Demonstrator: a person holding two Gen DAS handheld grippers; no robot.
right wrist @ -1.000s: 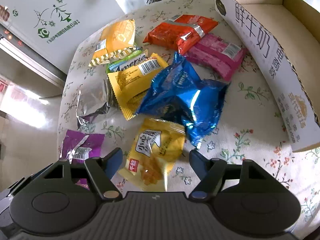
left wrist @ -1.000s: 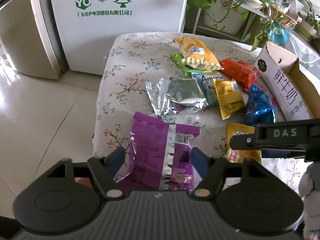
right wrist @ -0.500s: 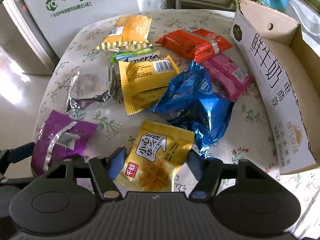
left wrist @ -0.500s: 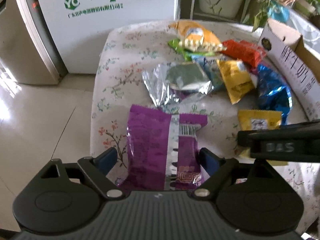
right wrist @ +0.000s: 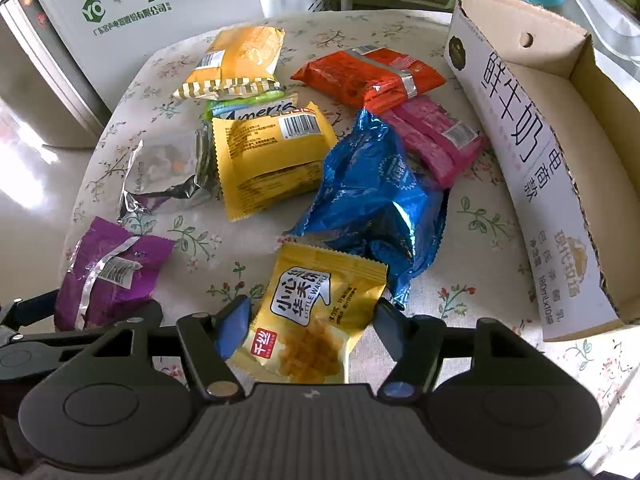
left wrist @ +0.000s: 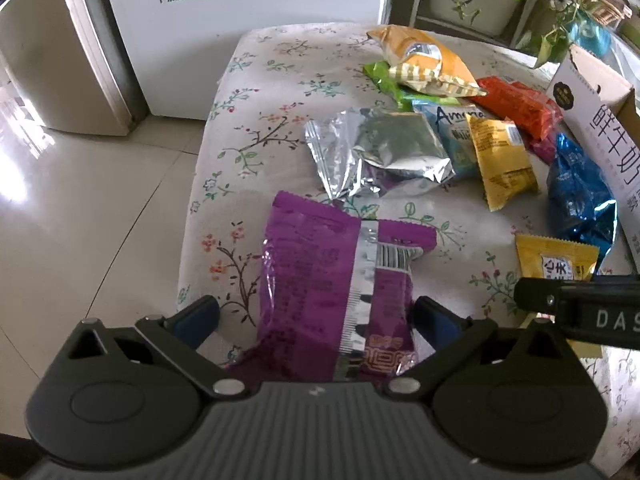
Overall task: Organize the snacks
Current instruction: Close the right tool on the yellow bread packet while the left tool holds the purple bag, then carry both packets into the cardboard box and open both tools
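Around the purple packet (left wrist: 336, 280), the left gripper (left wrist: 316, 316) has spread wider, pads clear of it.

The left tongs (left wrist: 316, 316) were opening around the purple snack packet (left wrist: 332, 284), which lay on the floral bench (left wrist: 280, 80).

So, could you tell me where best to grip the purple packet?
Probably across the purple packet at its near end, from above. It lies flat, long axis running away from the left gripper, whose opening jaws already straddle that end without touching, so its narrow width fits between them.
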